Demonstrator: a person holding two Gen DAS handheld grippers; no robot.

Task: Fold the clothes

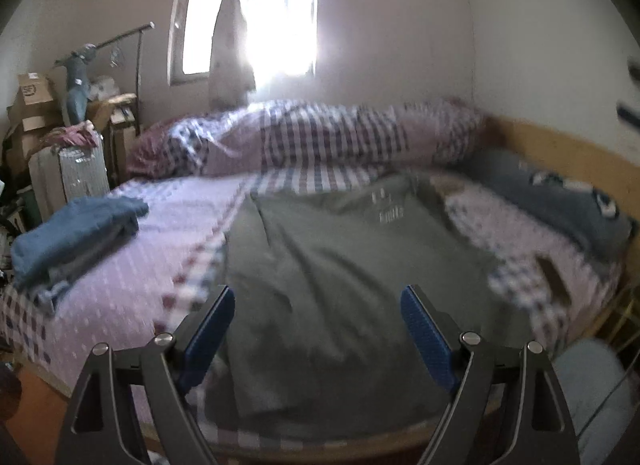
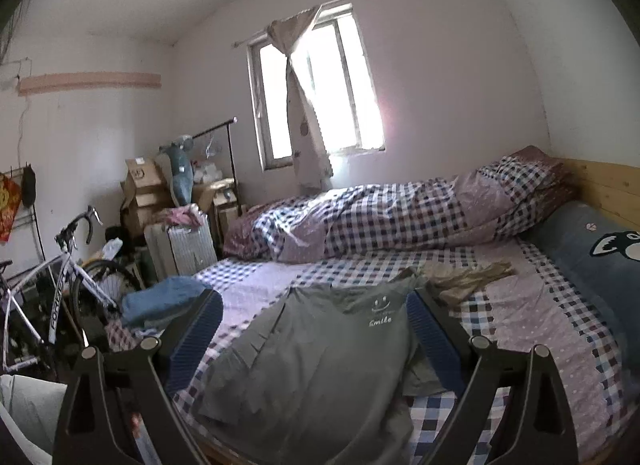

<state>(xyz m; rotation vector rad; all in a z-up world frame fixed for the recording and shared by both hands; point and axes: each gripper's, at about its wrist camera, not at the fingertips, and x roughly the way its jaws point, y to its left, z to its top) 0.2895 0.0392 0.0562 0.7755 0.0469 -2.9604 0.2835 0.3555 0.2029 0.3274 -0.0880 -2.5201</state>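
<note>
A grey T-shirt [image 2: 320, 353] lies spread in the middle of the bed [image 2: 532, 317], print up, one side seemingly turned in, so its folding looks partly done at most. At the left edge sits a folded blue stack [image 1: 76, 241]; a beige garment [image 2: 468, 277] lies crumpled upper right. Both the left gripper [image 1: 318, 329] and right gripper [image 2: 314, 333] hover with fingers apart, holding nothing.

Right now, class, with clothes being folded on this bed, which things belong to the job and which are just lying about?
Part of the job:
grey T-shirt, spread flat
folded blue pile
beige garment, crumpled
left hand-held gripper, open
right hand-held gripper, open

Lying about:
bicycle
suitcase
cardboard boxes
checked duvet
</note>
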